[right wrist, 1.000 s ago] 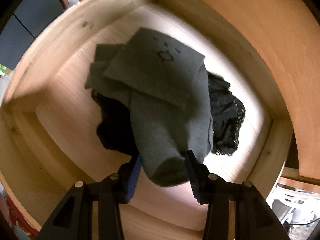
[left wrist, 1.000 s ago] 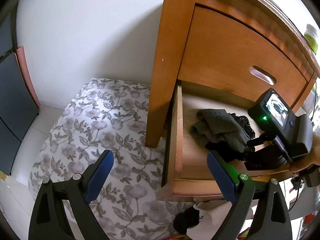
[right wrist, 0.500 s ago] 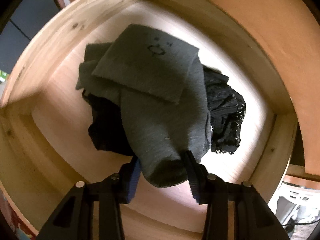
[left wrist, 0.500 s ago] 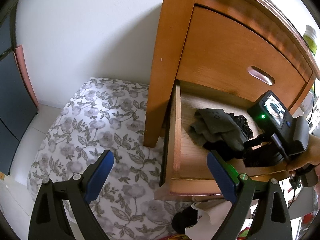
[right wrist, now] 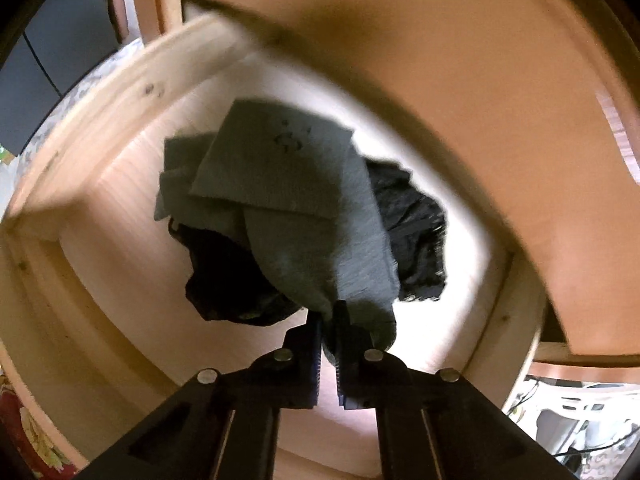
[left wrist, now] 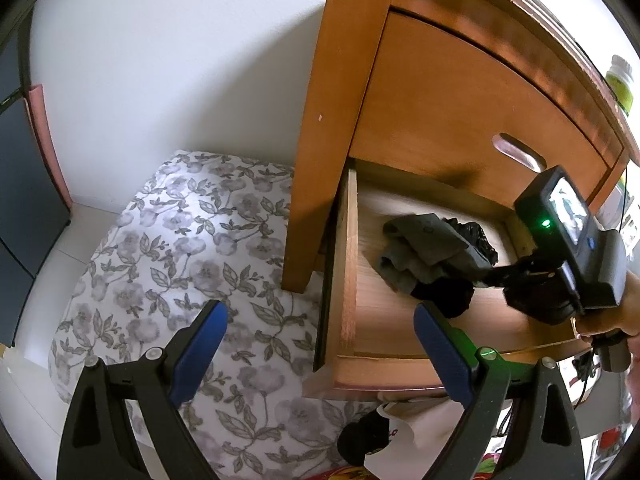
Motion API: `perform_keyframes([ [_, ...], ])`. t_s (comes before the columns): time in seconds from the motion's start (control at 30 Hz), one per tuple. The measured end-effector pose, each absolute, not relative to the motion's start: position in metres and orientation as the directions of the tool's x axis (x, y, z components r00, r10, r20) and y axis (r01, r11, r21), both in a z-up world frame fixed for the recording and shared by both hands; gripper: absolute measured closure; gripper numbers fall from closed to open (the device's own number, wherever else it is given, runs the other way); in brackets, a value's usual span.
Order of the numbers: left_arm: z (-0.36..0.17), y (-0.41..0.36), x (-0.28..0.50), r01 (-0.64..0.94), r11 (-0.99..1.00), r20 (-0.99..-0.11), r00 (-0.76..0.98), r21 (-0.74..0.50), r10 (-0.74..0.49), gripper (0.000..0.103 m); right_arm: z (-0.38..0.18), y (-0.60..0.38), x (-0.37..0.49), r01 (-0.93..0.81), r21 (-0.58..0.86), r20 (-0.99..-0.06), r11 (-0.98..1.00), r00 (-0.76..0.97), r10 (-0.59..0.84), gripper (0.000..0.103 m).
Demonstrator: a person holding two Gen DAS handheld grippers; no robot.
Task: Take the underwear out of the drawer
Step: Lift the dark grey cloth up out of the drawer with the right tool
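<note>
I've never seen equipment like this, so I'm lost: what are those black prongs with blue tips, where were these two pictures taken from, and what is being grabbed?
Each prong pair is a hand-held gripper with its own camera looking along its fingers. The left camera shows the left gripper open and empty, above a floral cloth, beside a wooden cabinet's open drawer. It also sees the right gripper reaching into that drawer. The right camera looks into the drawer, where the right gripper is shut on a grey garment lying over black garments.
</note>
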State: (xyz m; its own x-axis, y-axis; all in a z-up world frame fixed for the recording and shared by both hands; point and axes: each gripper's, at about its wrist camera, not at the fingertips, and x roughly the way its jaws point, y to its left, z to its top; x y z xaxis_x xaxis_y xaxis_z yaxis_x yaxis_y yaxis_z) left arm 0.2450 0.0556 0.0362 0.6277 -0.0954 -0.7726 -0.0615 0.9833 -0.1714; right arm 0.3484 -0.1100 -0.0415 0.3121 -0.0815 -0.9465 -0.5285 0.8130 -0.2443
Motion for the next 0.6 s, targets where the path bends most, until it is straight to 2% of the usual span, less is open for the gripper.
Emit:
perform_keyframes([
  [0.6,0.061,0.050,0.227,-0.053,0.984,-0.753,0.651,-0.171,-0.096,0.009,0.075,-0.130,0.302,-0.358,-0.334,-0.782,0.872,0.622,-0.045,0.099],
])
